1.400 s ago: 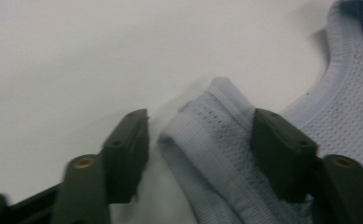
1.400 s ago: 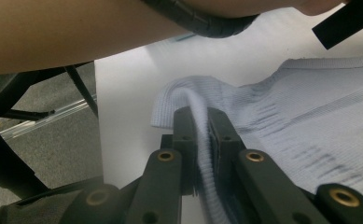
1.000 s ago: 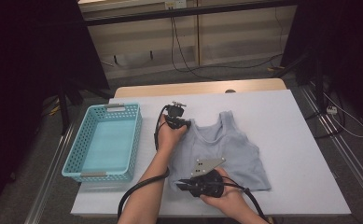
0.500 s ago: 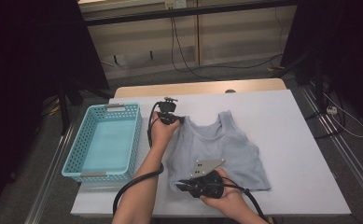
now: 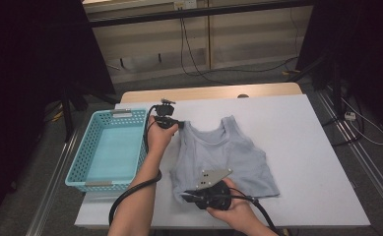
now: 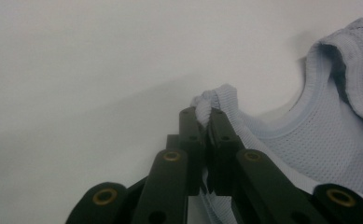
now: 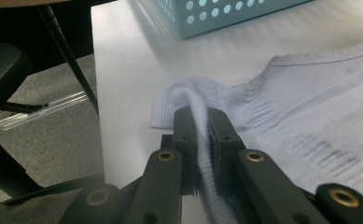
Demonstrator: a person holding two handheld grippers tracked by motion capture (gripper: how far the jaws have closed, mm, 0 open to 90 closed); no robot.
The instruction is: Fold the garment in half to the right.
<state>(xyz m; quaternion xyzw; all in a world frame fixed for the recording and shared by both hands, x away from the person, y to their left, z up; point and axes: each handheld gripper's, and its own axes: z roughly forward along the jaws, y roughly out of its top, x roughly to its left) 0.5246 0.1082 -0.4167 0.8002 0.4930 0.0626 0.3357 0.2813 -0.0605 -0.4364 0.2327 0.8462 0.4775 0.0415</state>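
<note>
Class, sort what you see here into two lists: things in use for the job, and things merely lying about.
In use:
- pale blue ribbed tank top
- left hand-held gripper, clamped on its strap
- right hand-held gripper, clamped on its hem

Lying about:
- turquoise perforated plastic basket
- black cables on the floor

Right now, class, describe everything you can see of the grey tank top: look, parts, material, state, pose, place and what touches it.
The tank top is pale blue-grey, sleeveless, of fine ribbed mesh knit with a scooped neck and bound edges. It lies mostly flat on the white table, straps toward the far edge, right of the turquoise basket. The left gripper is shut on the strap beside the basket, bunching it. The right gripper is shut on the ribbed hem at the near corner on the basket's side.
</note>
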